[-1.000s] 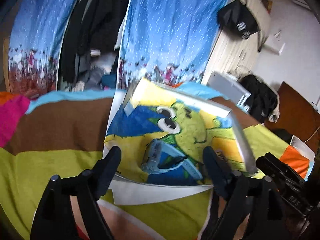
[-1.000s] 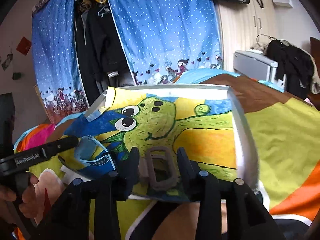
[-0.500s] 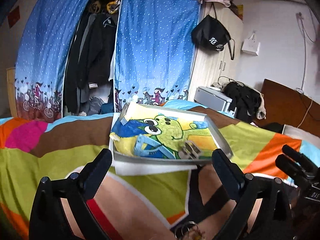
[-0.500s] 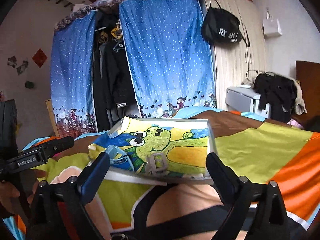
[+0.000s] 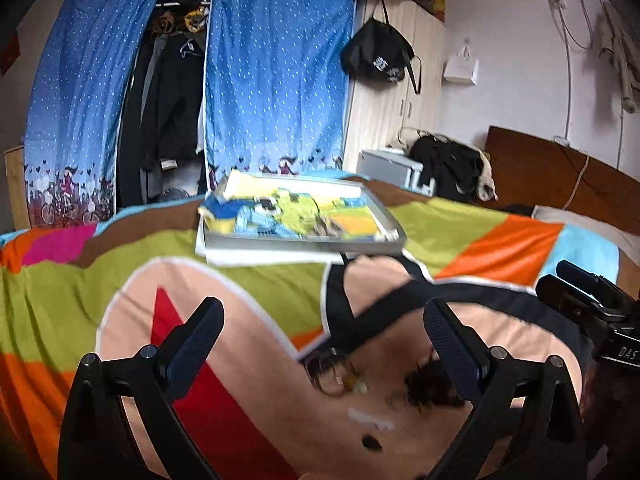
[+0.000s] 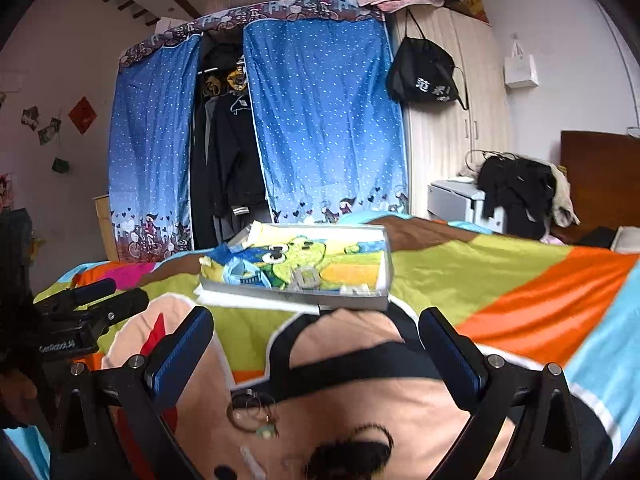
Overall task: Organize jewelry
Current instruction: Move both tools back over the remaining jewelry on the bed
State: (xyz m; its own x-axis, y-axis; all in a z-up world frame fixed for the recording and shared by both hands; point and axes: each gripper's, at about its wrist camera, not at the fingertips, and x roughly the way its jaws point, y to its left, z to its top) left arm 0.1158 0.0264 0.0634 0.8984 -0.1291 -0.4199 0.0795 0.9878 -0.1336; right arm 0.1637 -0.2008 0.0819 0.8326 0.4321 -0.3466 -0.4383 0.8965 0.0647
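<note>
Now both your left gripper [image 5: 322,328] and right gripper [image 6: 314,340] have just been opening; jaws wide, nothing between. Loose metal rings with a pale charm [image 6: 253,412] lie on the patterned bedspread [image 6: 460,268], just ahead, nearer the right gripper's left finger [image 6: 180,354]; the shallow grey tray [image 6: 304,299] sits well beyond.

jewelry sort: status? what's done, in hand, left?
Done: a blue watch and a grey strap lie in the tray. In hand: nothing; left tool and right tool are open and empty. Left: rings lie on the bedspread near the tools.
</note>
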